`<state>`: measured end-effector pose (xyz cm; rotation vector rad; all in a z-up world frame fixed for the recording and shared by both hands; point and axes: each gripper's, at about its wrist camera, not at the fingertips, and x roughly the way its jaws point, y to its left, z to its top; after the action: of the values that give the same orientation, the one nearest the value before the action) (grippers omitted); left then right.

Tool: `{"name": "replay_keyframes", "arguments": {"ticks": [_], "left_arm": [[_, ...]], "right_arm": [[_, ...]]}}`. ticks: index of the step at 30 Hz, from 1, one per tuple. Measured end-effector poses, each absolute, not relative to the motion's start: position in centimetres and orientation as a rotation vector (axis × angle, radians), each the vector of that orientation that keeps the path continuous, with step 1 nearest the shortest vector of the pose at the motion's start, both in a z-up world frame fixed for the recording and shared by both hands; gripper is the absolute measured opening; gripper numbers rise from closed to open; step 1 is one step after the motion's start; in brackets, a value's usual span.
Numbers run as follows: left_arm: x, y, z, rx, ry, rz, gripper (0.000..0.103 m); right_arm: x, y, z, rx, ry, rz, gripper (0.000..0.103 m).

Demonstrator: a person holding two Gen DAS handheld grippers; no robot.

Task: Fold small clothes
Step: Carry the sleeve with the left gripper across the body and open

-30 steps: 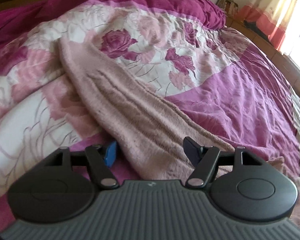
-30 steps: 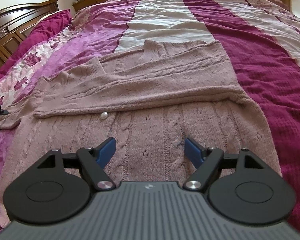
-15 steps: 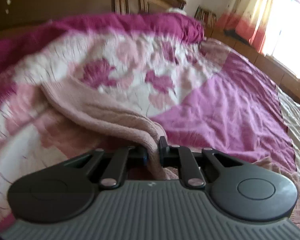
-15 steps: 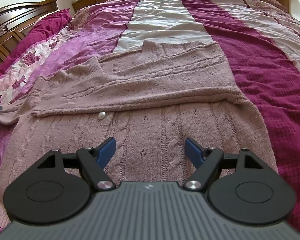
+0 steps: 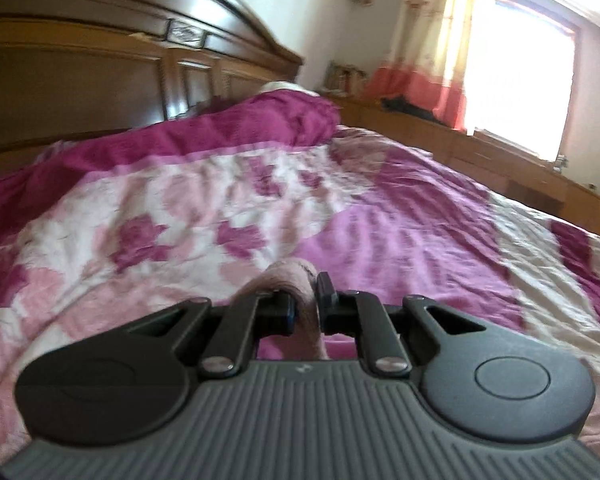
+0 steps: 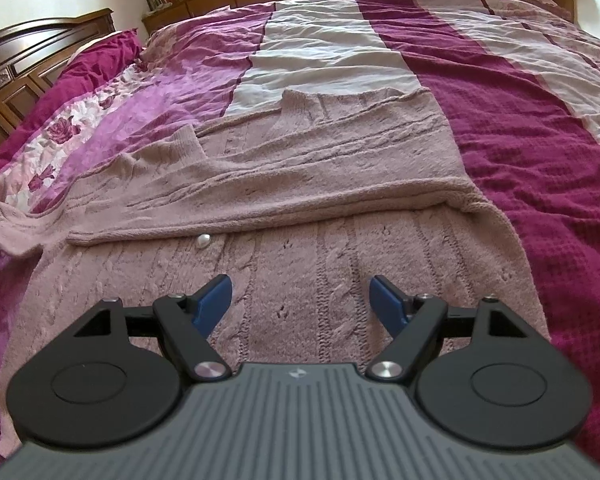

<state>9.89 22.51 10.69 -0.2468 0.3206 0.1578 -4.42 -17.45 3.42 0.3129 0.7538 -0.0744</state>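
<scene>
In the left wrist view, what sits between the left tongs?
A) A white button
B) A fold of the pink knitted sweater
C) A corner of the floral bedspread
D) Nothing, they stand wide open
B: the left tongs are shut on a bunched fold of the pink sweater, lifted clear of the floral bedspread.
</scene>
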Motion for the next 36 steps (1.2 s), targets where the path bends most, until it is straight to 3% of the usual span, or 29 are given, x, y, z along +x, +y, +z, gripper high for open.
{"name": "replay_keyframes", "arguments": {"ticks": [17, 36], "left_arm": [[9.3, 10.1, 11.9, -0.203, 0.324, -0.066, 0.011], [9.9, 1.9, 5.4, -0.089, 0.530, -0.210, 0.012]], "right_arm": [[-5.1, -19.8, 3.5, 0.379, 0.721, -0.105, 0.081], [-5.4, -21.2, 2.8, 0.423, 0.725, -0.120, 0.081]]}}
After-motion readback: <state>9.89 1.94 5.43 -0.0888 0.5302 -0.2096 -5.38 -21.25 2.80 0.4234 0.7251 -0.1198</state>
